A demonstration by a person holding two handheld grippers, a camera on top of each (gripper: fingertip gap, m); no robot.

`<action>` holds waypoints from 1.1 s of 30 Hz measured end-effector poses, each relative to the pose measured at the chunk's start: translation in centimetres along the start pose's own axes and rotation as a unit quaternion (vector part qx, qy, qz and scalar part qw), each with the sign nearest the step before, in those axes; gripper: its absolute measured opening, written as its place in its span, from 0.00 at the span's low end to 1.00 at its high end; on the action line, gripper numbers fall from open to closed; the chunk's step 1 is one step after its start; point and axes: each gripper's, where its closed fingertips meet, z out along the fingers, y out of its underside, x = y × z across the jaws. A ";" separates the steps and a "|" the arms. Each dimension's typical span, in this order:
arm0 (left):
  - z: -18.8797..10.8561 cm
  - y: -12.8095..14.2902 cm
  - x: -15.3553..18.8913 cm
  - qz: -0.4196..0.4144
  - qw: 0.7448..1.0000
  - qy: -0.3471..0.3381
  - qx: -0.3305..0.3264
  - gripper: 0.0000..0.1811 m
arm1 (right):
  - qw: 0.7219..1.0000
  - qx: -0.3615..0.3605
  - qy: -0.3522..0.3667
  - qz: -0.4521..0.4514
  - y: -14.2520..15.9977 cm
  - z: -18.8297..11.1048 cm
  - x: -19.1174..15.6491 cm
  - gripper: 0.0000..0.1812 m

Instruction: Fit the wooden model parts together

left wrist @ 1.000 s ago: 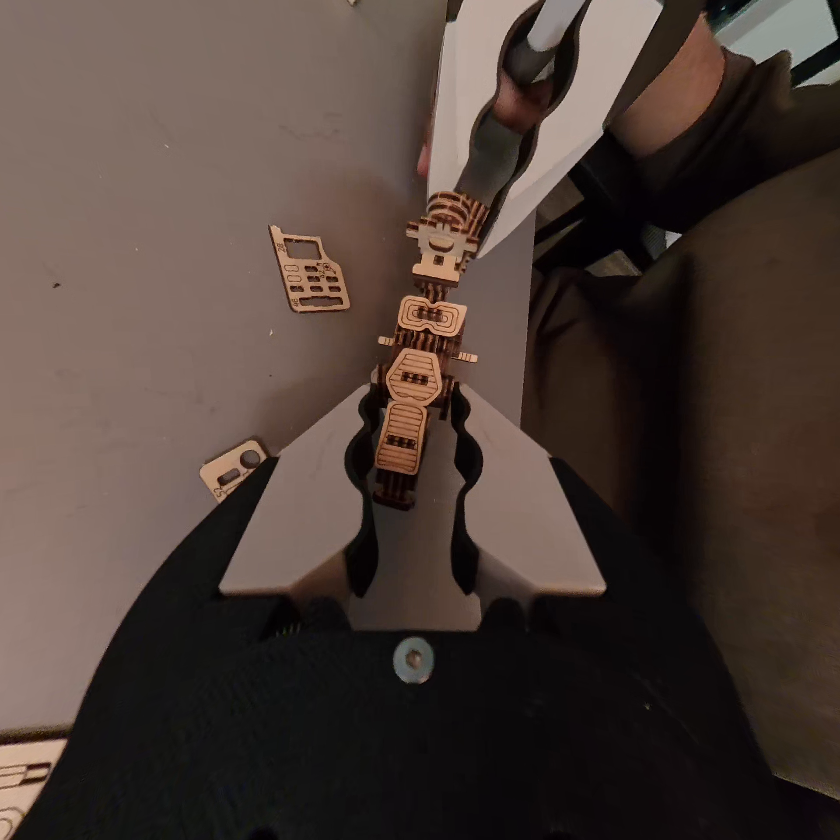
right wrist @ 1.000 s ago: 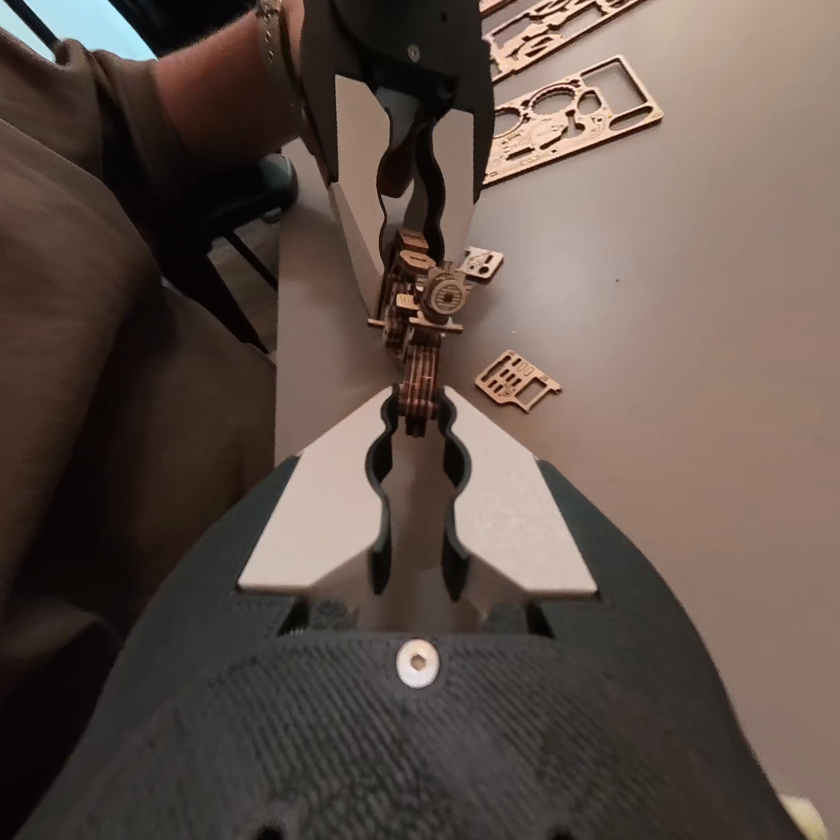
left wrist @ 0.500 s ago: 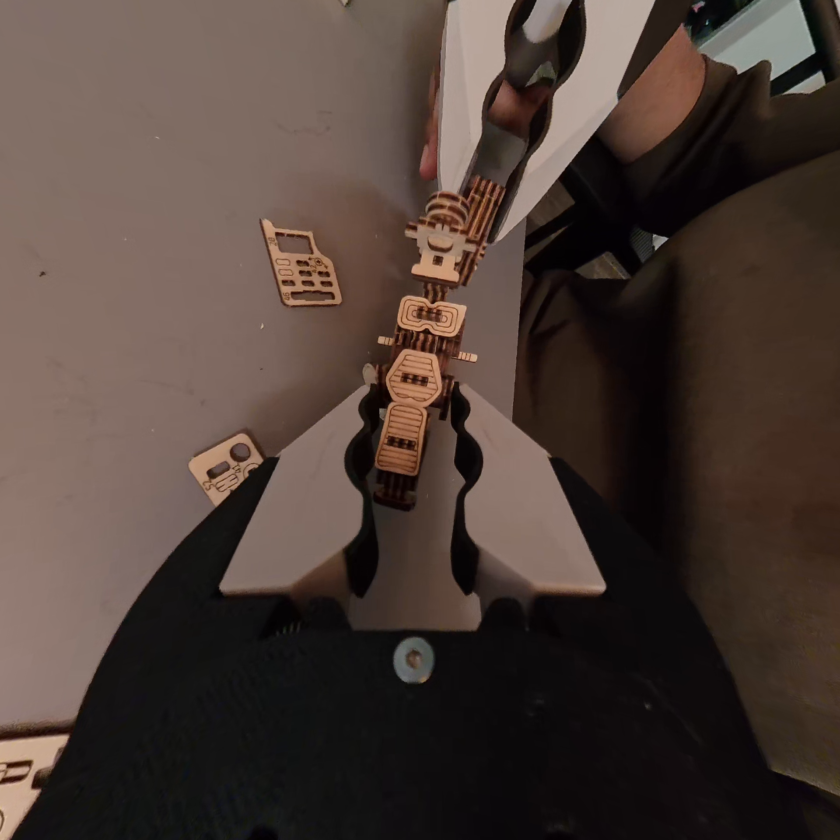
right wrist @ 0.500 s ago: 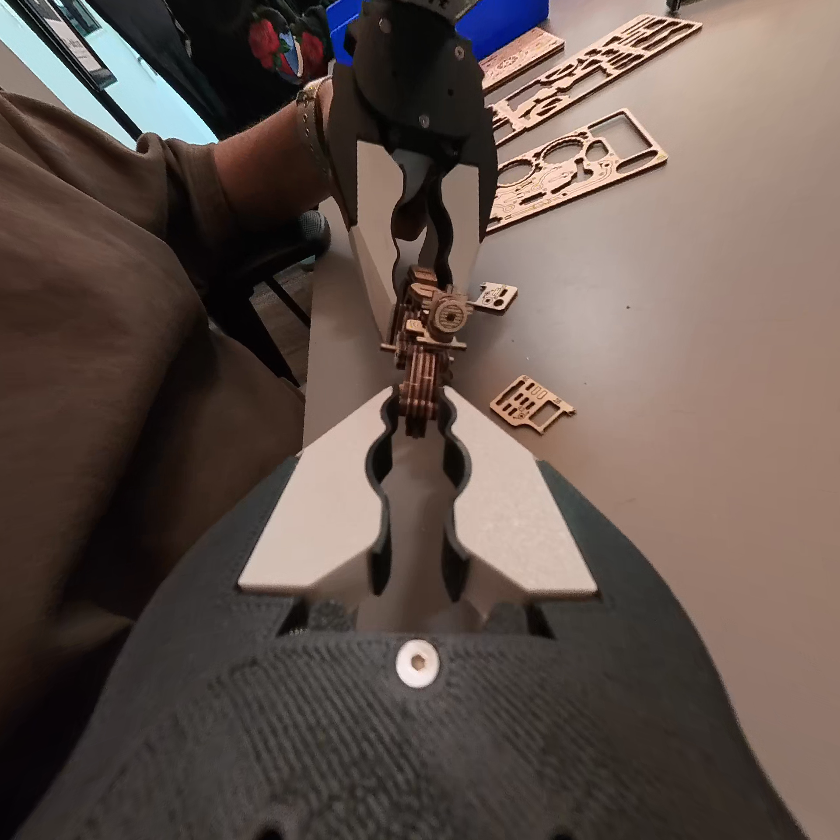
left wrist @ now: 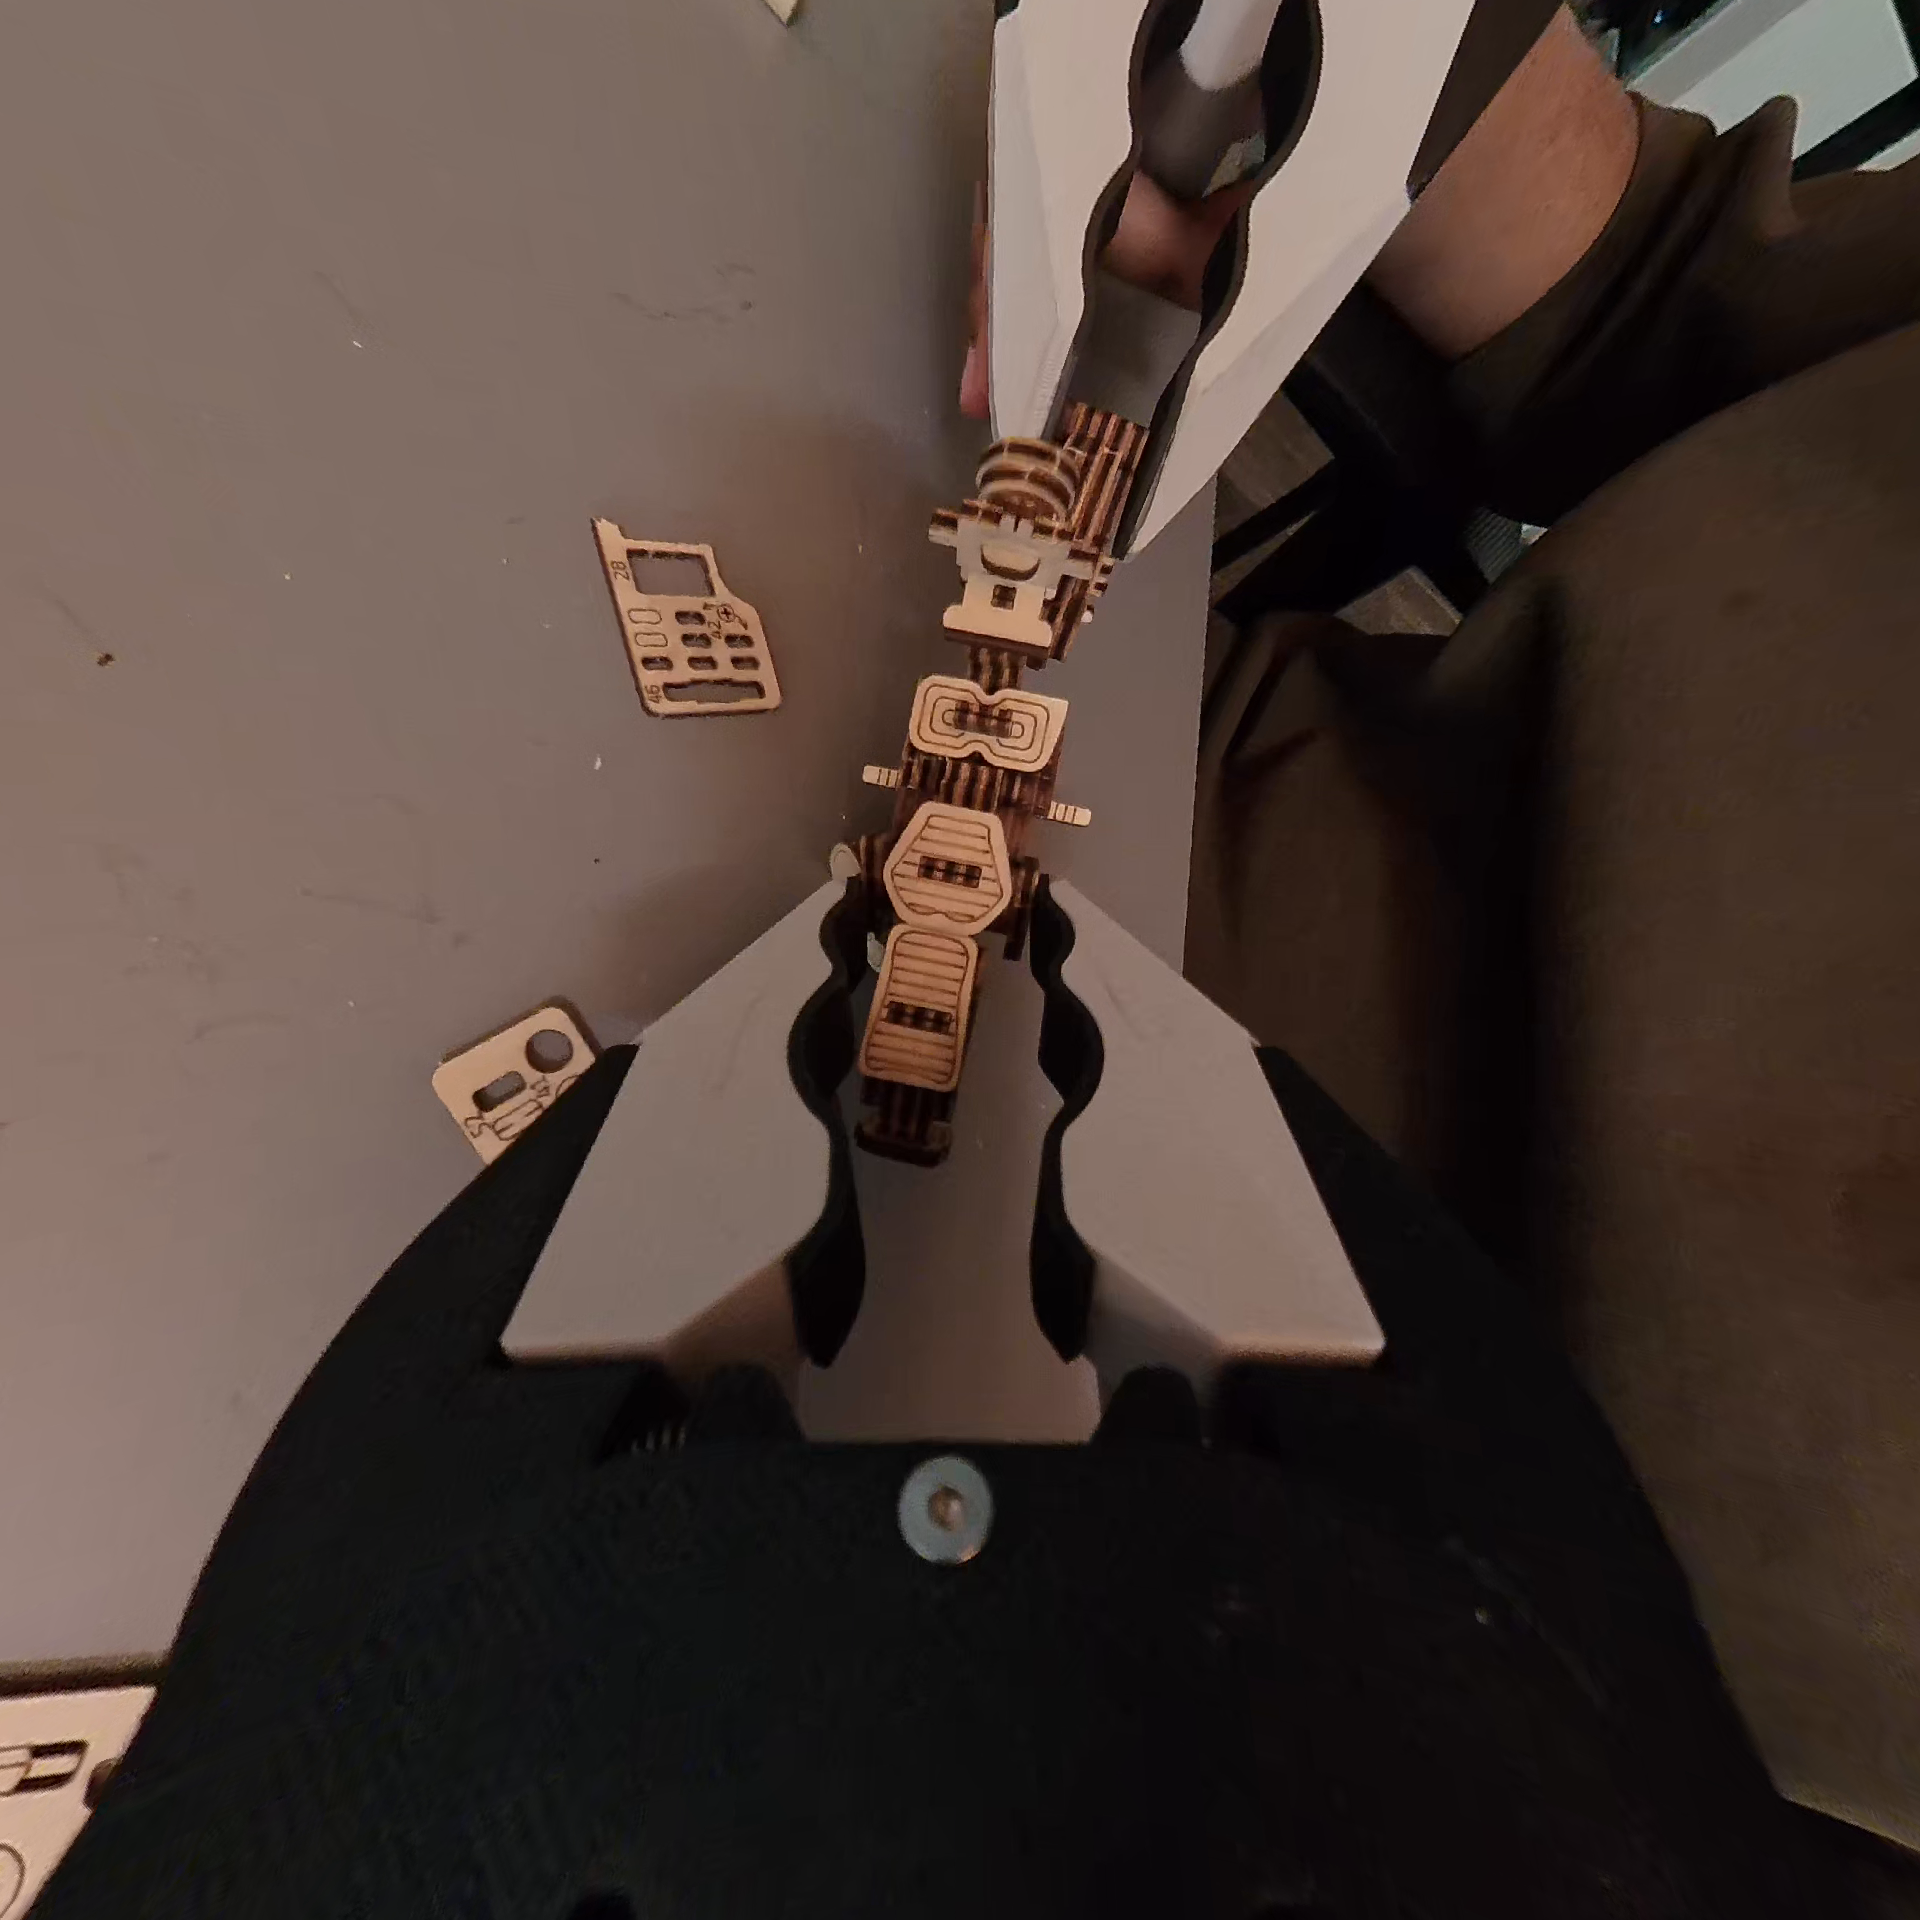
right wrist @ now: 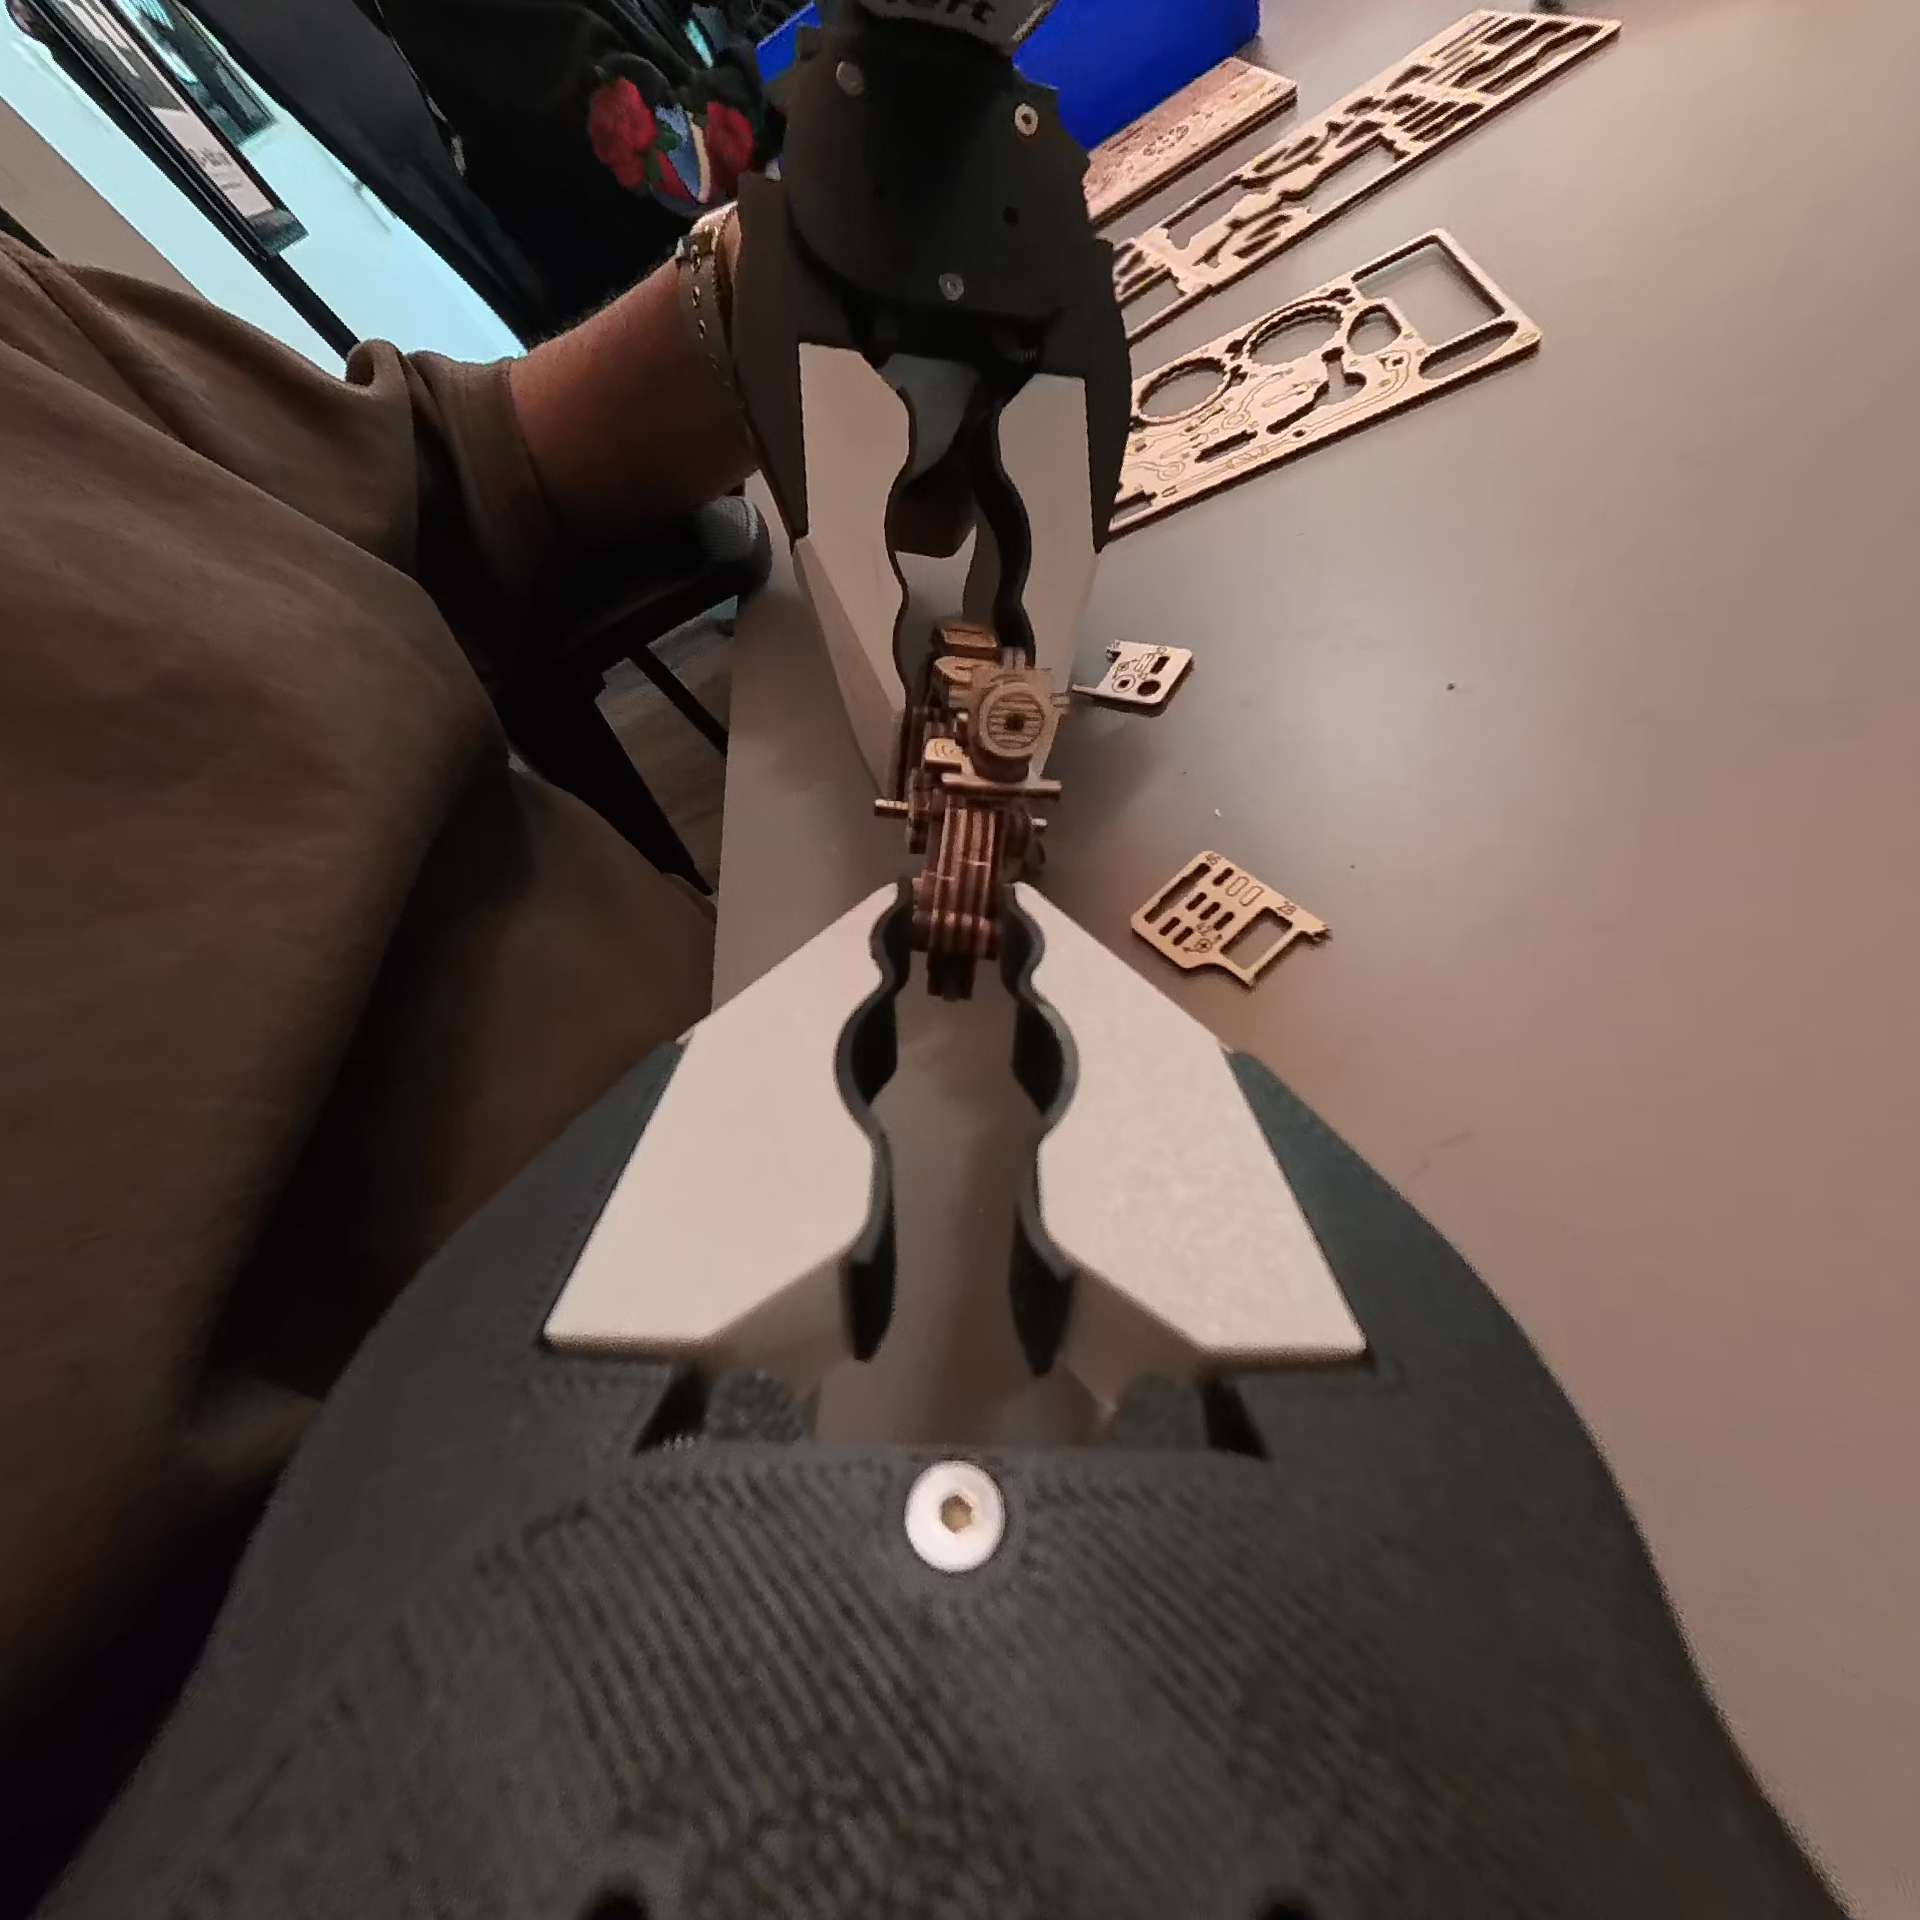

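Table left side: the grey table [left wrist: 364,364] has lots of bare room on its left, with only small bits lying on it.
Small cut-out card: a little wooden punched frame [left wrist: 688,634] lies flat, well apart from the model, with bare table all round it.
Second small card: another small wooden piece [left wrist: 509,1086] lies flat, partly hidden under the black body of the left gripper.
Left gripper: the left gripper [left wrist: 940,940] has its two grey fingers squeezed on the back end of the wooden motorcycle model [left wrist: 961,831]. The model's tail pokes back between the fingers.
Model: the wooden motorcycle model is held up in the air between both grippers, right along the table's edge [left wrist: 1195,727]. Little pegs stick out on both of its sides.
Right gripper: the right gripper [right wrist: 961,940] has its fingers pinched on the model's front wheel. In the left wrist view it comes down from the top and grips the far end [left wrist: 1101,488].
Table edge: just right of the model the table stops, and past it is the person's brown clothing [left wrist: 1558,1039].
Far table: in the right wrist view, big wooden part sheets [right wrist: 1320,364] lie flat farther off, beside a blue box [right wrist: 1132,62]. Open table lies between them and the model.
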 end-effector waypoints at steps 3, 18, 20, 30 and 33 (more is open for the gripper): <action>-0.1 -0.3 0.0 -0.002 1.000 0.003 0.010 0.16 | 1.000 0.010 -0.005 0.011 -0.3 -0.1 0.1 0.08; -0.8 -1.9 0.4 -0.026 0.997 0.028 0.060 0.16 | 0.995 0.072 -0.026 0.065 -1.9 -1.2 0.7 0.08; -0.8 -2.1 0.5 -0.031 0.997 0.034 0.065 0.16 | 0.994 0.079 -0.030 0.073 -2.1 -1.2 0.7 0.08; -0.8 -2.3 0.5 -0.044 0.995 0.046 0.074 0.16 | 0.989 0.100 -0.039 0.102 -2.5 -1.3 1.0 0.08; -0.9 -2.5 0.6 -0.048 0.994 0.052 0.080 0.16 | 0.988 0.107 -0.041 0.107 -2.7 -1.4 1.0 0.08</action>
